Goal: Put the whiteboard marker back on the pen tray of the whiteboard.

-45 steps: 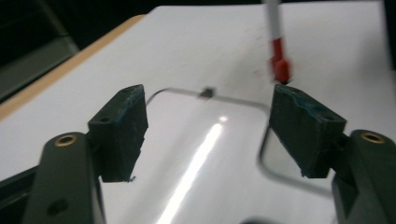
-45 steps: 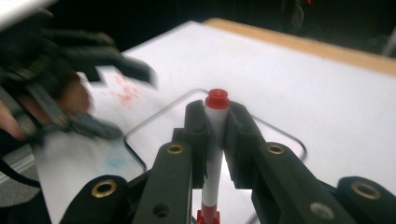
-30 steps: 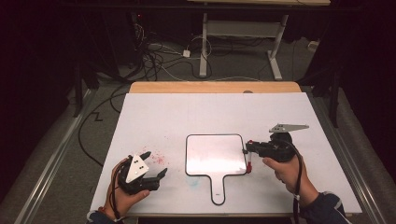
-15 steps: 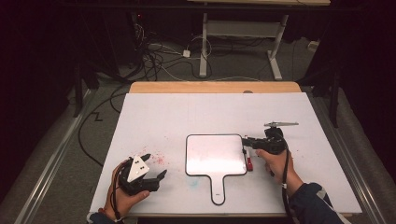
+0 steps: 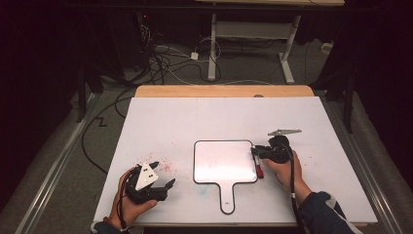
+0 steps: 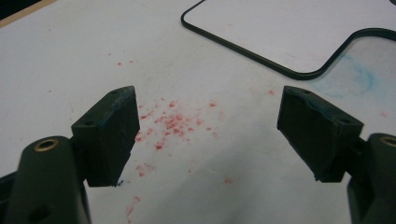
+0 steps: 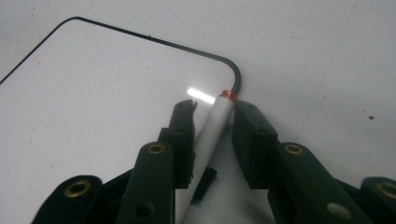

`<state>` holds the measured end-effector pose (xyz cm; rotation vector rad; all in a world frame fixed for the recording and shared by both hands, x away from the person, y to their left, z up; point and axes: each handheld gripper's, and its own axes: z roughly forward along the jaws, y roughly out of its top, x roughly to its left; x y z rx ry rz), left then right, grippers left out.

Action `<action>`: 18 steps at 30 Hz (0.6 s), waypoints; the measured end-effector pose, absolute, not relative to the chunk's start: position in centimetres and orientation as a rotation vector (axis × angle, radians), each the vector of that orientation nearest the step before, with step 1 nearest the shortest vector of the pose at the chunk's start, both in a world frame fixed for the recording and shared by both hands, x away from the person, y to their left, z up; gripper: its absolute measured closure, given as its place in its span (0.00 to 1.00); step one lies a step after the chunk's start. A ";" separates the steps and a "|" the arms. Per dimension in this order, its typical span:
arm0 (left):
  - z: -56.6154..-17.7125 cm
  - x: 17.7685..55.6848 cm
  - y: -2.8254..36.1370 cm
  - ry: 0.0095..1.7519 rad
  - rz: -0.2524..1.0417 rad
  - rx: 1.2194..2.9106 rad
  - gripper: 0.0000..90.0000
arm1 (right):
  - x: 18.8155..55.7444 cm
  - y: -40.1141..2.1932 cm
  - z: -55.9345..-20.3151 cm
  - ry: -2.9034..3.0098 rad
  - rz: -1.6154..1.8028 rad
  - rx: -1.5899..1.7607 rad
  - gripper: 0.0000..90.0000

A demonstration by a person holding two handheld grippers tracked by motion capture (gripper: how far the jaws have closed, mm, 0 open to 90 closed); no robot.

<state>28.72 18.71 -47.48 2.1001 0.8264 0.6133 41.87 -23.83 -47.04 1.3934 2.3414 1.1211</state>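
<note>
**Marker between parted jaws at whiteboard edge**

Right hand-held gripper (image 7: 212, 128): jaws just opening, released, one marker (image 7: 211, 135) lying between them. Marker: white barrel, red end, resting on the right edge of one black-rimmed handled whiteboard (image 5: 225, 161), at 3 o'clock. Left hand-held gripper (image 6: 205, 135): released, empty, over red specks (image 6: 170, 123) on the bench (image 5: 195, 117).
</note>
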 end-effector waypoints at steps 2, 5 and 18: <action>-47.5 28.7 18.7 0.825 0.614 2.099 0.22 | 41.8 -23.7 -47.0 2.344 1.095 1.355 0.77; -47.5 28.7 18.7 0.819 0.614 2.100 0.22 | 41.6 -23.3 -46.9 2.345 1.063 1.274 0.75; -47.4 28.6 18.5 0.799 0.623 2.108 0.22 | 41.2 -23.2 -46.3 2.313 1.080 1.158 0.68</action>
